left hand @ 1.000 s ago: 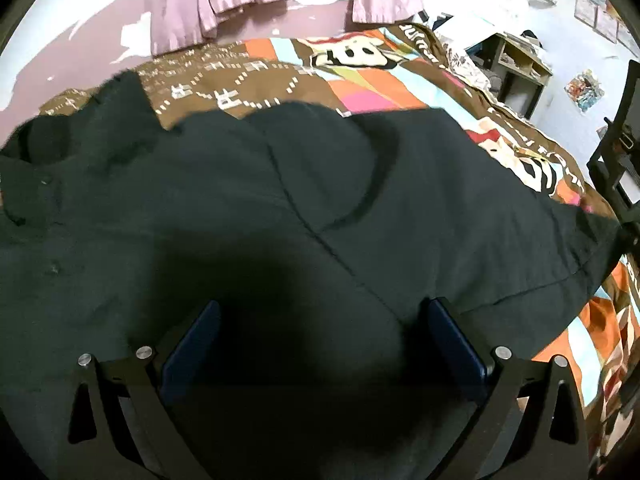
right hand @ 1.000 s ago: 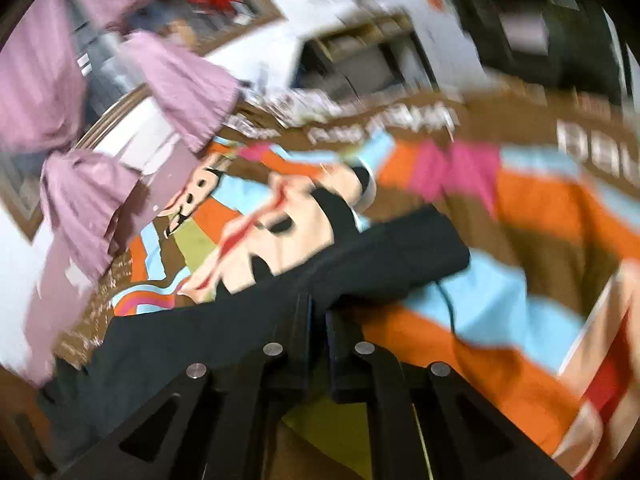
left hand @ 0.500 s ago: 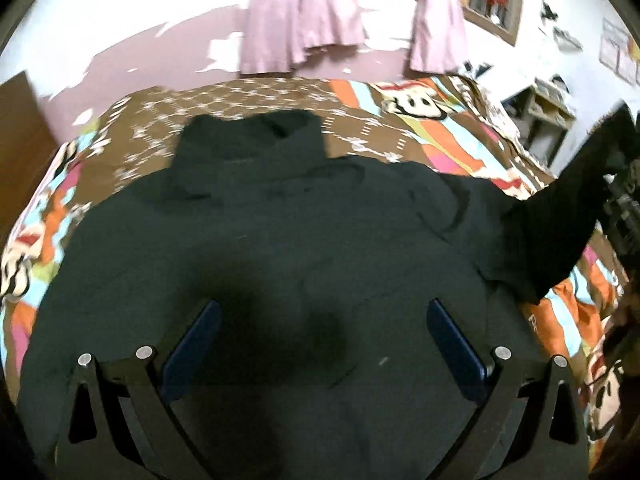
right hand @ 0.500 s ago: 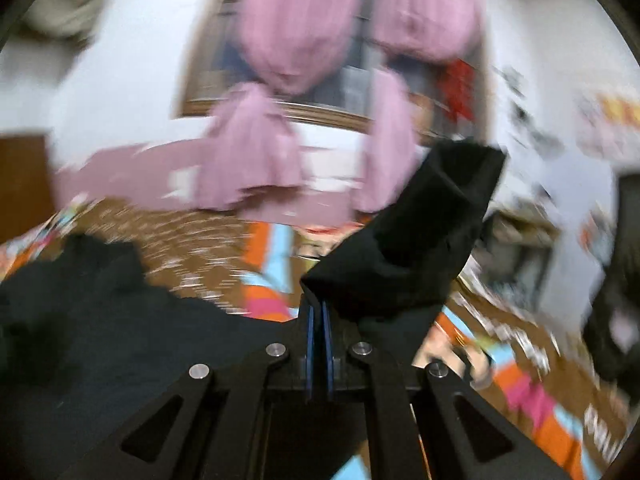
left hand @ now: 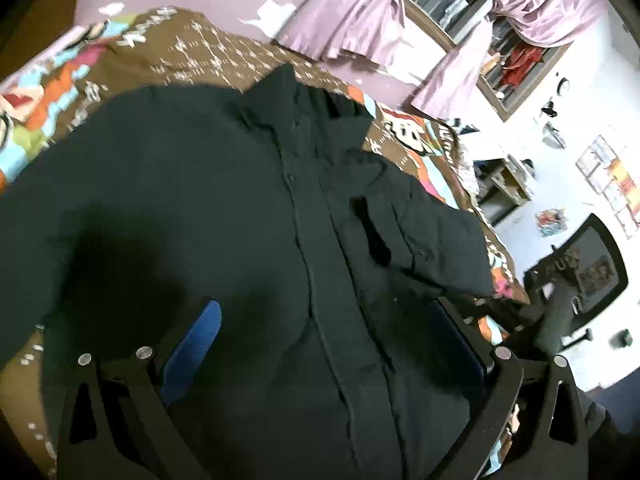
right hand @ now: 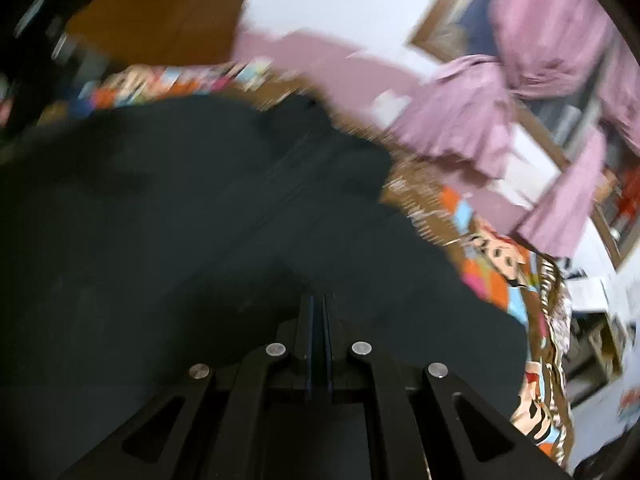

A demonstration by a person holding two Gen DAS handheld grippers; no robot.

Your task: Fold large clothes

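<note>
The black jacket (left hand: pixel 248 216) lies spread on the bed (left hand: pixel 132 56), filling the centre and lower part of the left wrist frame, collar toward the top centre. One sleeve (left hand: pixel 436 240) is folded across the body at centre right.

The left tongs (left hand: pixel 332 344) stand wide apart above the lower jacket, blue pads (left hand: pixel 192 344) facing inward, holding nothing.

In the right wrist frame, which is motion-blurred, the right tongs (right hand: pixel 318 340) are closed with the pads nearly touching. Whether fabric sits between them cannot be told; the jacket (right hand: pixel 200 240) fills the frame directly behind and below them.

Surroundings:
- Patterned bedspread (left hand: pixel 60 92), brown with bright cartoon blocks, exposed at upper left and along the right edge of the jacket.
- Pink curtains (left hand: pixel 360 20) over a framed window (left hand: pixel 516 60) at the top of the frame.
- Small shelf unit (left hand: pixel 504 184) against the white wall, right of centre.
- Black chair (left hand: pixel 588 268) at the right edge.
- Brown door (right hand: pixel 156 20) at upper left of the right wrist frame.
</note>
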